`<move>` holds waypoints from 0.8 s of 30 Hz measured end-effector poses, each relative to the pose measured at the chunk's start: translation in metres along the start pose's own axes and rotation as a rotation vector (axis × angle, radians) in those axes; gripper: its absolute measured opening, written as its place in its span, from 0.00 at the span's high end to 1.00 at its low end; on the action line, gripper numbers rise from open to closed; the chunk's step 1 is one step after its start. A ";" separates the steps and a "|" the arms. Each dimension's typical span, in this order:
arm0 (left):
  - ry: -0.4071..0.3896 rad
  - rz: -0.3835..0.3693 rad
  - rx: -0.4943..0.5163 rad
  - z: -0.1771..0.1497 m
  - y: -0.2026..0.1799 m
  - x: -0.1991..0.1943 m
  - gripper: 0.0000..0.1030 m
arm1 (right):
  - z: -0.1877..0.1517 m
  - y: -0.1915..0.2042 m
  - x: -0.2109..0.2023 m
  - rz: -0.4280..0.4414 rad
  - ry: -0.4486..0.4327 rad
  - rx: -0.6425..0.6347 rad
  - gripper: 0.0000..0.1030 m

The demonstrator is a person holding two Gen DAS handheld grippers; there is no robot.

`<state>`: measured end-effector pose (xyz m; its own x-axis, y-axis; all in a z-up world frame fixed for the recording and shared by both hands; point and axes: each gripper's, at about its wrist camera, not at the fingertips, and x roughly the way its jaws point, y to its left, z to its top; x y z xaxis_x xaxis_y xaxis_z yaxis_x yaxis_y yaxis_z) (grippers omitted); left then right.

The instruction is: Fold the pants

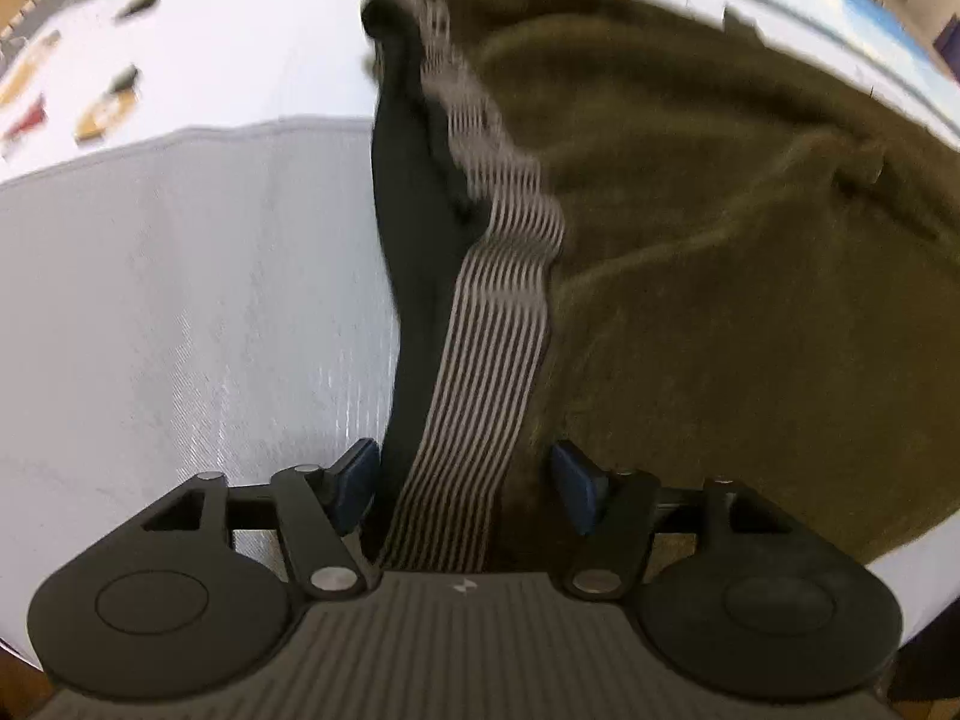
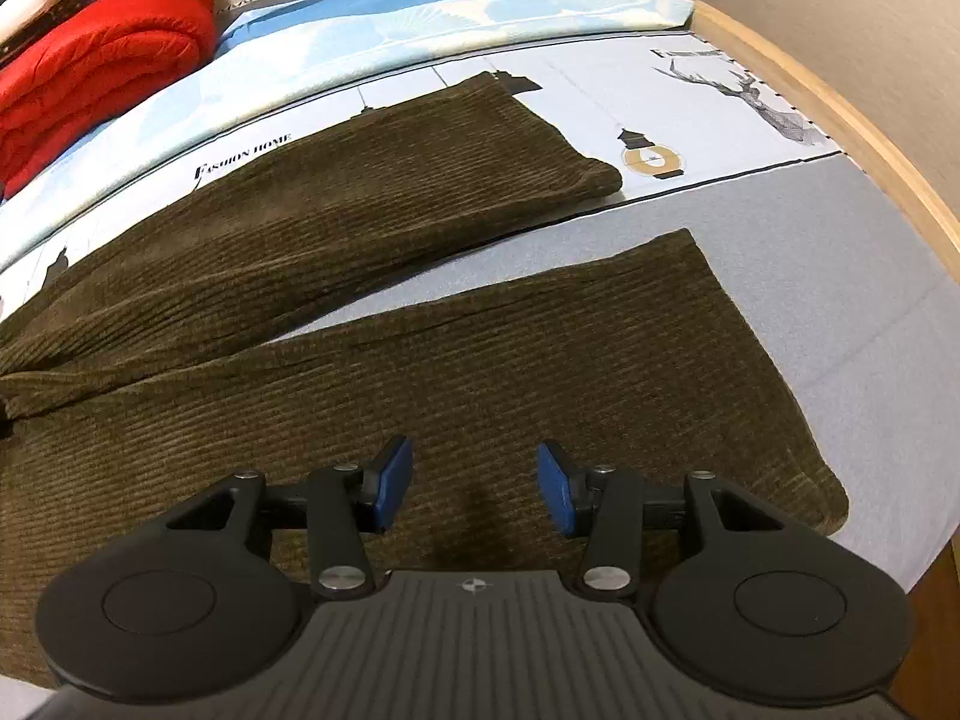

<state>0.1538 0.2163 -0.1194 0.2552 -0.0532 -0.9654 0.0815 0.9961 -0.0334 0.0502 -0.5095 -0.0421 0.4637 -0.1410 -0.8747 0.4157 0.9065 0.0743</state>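
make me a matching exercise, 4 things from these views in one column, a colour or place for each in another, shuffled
Things:
1. pants
2. waistband
3. quilt
4. right gripper

Descriptions:
A. red, folded at the far left
B. olive corduroy, legs spread apart
C. open, above the nearer leg
D. striped, between the left gripper's fingers

Pairs: 1-B, 2-D, 3-A, 4-C
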 end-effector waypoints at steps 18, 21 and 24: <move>-0.047 0.139 0.098 -0.005 -0.001 -0.033 0.77 | 0.008 0.035 0.001 0.014 -0.015 -0.052 0.53; -0.166 0.056 0.135 -0.004 -0.014 -0.056 0.75 | 0.009 0.039 -0.002 0.025 -0.032 -0.070 0.53; -0.172 -0.029 0.212 -0.007 -0.035 -0.055 0.61 | 0.009 0.040 -0.005 0.027 -0.051 -0.077 0.53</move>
<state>0.1301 0.1850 -0.0668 0.4083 -0.1106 -0.9061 0.2866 0.9580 0.0123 0.0718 -0.4758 -0.0302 0.5140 -0.1342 -0.8472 0.3415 0.9380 0.0587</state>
